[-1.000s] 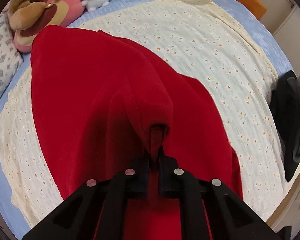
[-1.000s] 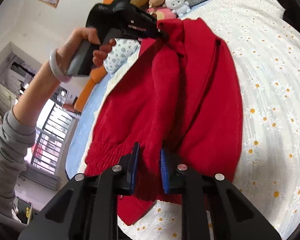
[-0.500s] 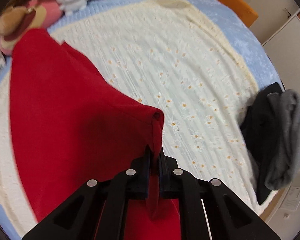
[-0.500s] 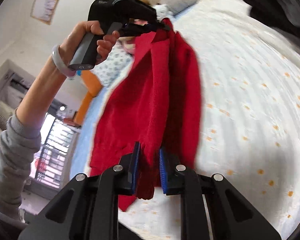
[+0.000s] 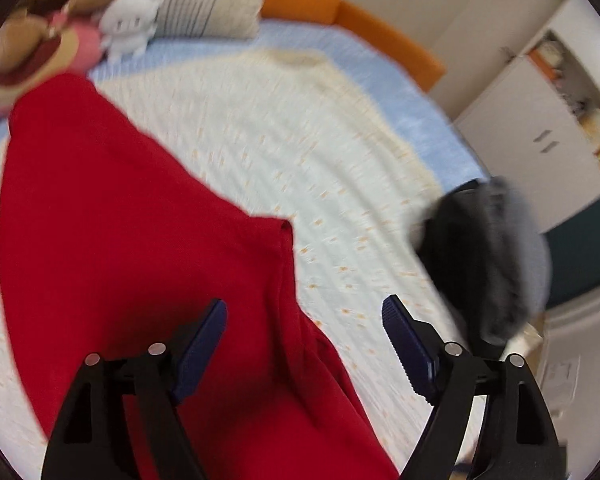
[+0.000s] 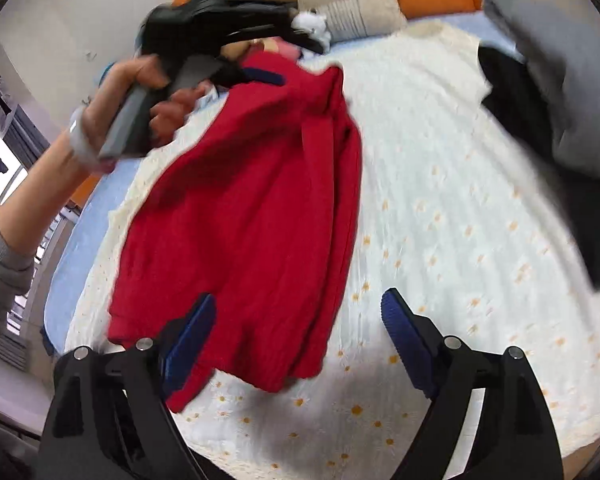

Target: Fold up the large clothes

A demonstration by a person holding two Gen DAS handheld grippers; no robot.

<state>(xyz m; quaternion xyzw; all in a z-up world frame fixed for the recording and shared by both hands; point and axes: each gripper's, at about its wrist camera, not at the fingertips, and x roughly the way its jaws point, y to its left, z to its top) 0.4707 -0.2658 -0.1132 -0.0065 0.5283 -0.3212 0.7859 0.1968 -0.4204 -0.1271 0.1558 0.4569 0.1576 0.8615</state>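
**Both grippers let go of the red sweater**

Closest to the cameras, the left gripper (image 5: pixel 304 316) and the right gripper (image 6: pixel 298 312) both have their blue fingers (image 5: pixel 204 340) spread wide apart with nothing between them. Half a second ago each one was pinching a bit of red cloth. Now the cloth has dropped out, so this fold looks done and the hands are free for the next one.

Just past the fingers, the red sweater (image 6: pixel 252 208) lies on the bed's white flowered blanket (image 6: pixel 440 220). It is folded lengthwise into a long, narrow shape. Its long way runs from the near edge of the bed toward the pillows. The ribbed hem (image 6: pixel 188 376) is at the near end, and the far end points at the soft toys (image 5: pixel 52 44).

Off to the right side sits a pile of dark and gray clothes (image 5: pixel 488 256), well apart from the sweater. Both pictures are blurry.
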